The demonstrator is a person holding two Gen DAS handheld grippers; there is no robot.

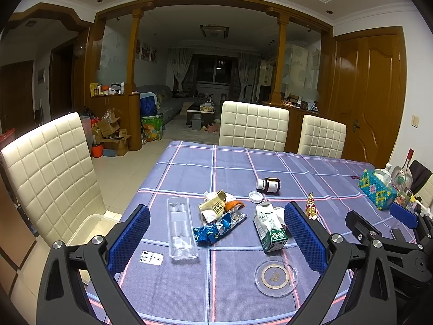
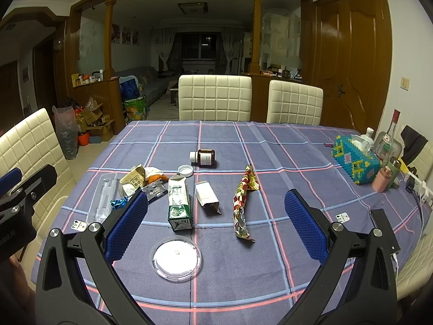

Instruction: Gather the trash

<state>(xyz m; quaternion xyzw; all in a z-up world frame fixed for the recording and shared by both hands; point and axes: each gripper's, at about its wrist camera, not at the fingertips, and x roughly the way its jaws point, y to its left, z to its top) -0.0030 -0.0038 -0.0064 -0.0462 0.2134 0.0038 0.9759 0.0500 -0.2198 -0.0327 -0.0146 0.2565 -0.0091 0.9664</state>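
Observation:
Trash lies on the checked blue tablecloth (image 2: pixel 270 140): a green-white milk carton (image 1: pixel 269 227) (image 2: pixel 178 203), a clear plastic tray (image 1: pixel 181 230) (image 2: pixel 102 197), a blue foil wrapper (image 1: pixel 216 227), a tan crumpled carton (image 1: pixel 213 205) (image 2: pixel 134 180), a brown pill bottle (image 1: pixel 269 184) (image 2: pixel 204 157), a white cap (image 1: pixel 255 196) (image 2: pixel 185 170), a small white box (image 2: pixel 207 196) and a patterned wrapper (image 2: pixel 243 203). My left gripper (image 1: pixel 216 238) is open and empty above the near table. My right gripper (image 2: pixel 216 224) is open and empty, also hovering near the front edge.
A round glass ashtray (image 1: pixel 276 276) (image 2: pixel 176 257) sits near the front. A beaded tissue box (image 2: pixel 354 159), bottles (image 2: pixel 389 140) and a flask (image 2: pixel 383 177) stand at the right edge. White chairs (image 2: pixel 215 97) ring the table. A clear bin (image 1: pixel 92 230) sits at the left below the table.

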